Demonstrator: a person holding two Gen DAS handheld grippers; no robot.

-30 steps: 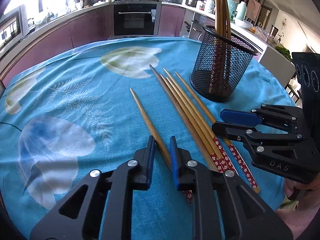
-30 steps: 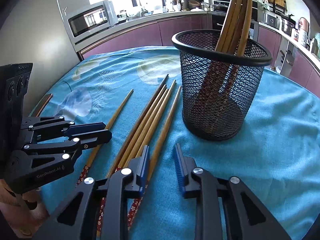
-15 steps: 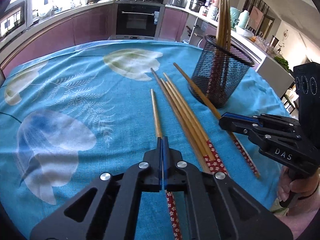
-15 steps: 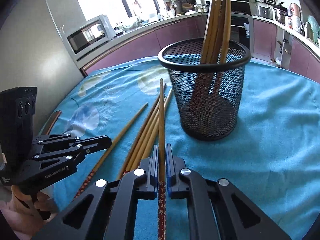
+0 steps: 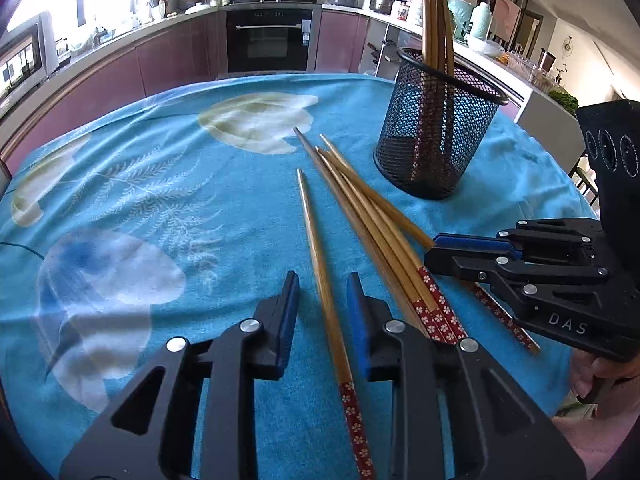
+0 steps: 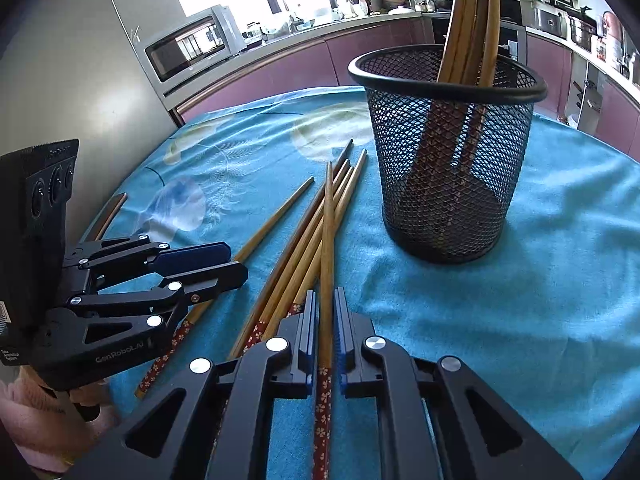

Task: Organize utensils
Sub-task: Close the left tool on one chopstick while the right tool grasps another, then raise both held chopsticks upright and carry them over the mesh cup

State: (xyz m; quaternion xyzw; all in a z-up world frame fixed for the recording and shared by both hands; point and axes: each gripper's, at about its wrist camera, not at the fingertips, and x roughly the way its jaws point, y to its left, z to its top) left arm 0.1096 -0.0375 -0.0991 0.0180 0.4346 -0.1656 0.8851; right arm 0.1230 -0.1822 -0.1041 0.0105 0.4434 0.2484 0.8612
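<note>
Several wooden chopsticks with red flowered ends lie on the blue cloth. My left gripper (image 5: 322, 292) is open, its jaws on either side of a single chopstick (image 5: 316, 240) lying flat. My right gripper (image 6: 325, 312) has its jaws slightly apart around another chopstick (image 6: 327, 240), which rests across the bundle (image 6: 304, 240). The bundle (image 5: 372, 220) also shows in the left wrist view. A black mesh cup (image 6: 448, 152) holding several upright chopsticks stands beyond to the right; it also shows in the left wrist view (image 5: 432, 136).
The table wears a blue cloth with pale leaf prints (image 5: 160, 200). A kitchen counter with an oven (image 5: 272, 36) and a microwave (image 6: 192, 48) curves behind. Each gripper appears in the other's view, the right one (image 5: 532, 280) and the left one (image 6: 132, 280).
Both grippers were shut on chopsticks half a second ago. The left has now opened and its chopstick lies on the cloth. The right's jaws have loosened and its chopstick has dropped onto the bundle.
</note>
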